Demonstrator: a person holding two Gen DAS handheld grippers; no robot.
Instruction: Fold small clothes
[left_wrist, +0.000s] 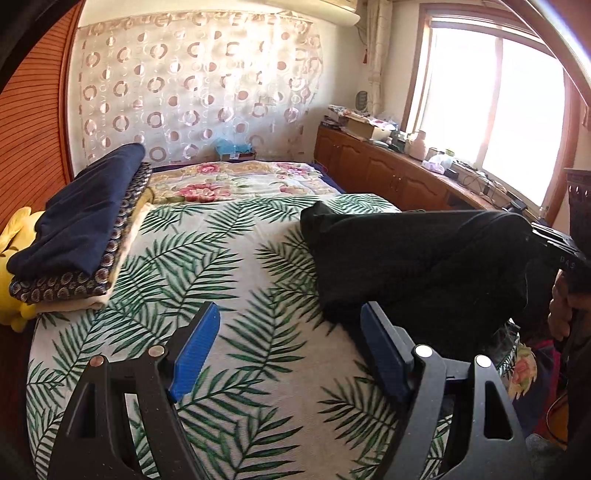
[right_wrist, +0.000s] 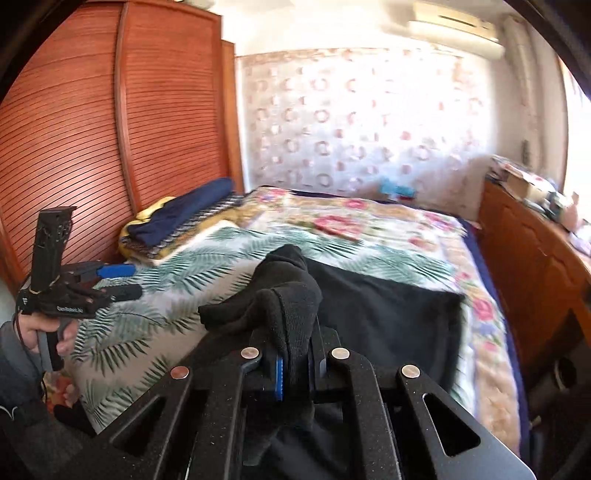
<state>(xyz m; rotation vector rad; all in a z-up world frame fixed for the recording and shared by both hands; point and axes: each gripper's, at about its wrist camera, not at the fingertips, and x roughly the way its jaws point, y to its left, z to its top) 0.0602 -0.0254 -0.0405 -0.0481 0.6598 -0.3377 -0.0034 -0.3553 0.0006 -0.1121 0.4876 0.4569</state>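
A black garment lies on the right of the palm-leaf sheet on the bed, one edge lifted. My right gripper is shut on a bunched fold of the black garment and holds it above the bed; it also shows in the left wrist view at the garment's raised right end. My left gripper is open and empty, low over the sheet, its right finger close to the garment's near edge. It also shows in the right wrist view.
A stack of folded clothes, navy on top, sits at the bed's left edge against the wooden wardrobe. A floral blanket covers the far bed. A cluttered wooden cabinet runs along the right under the window.
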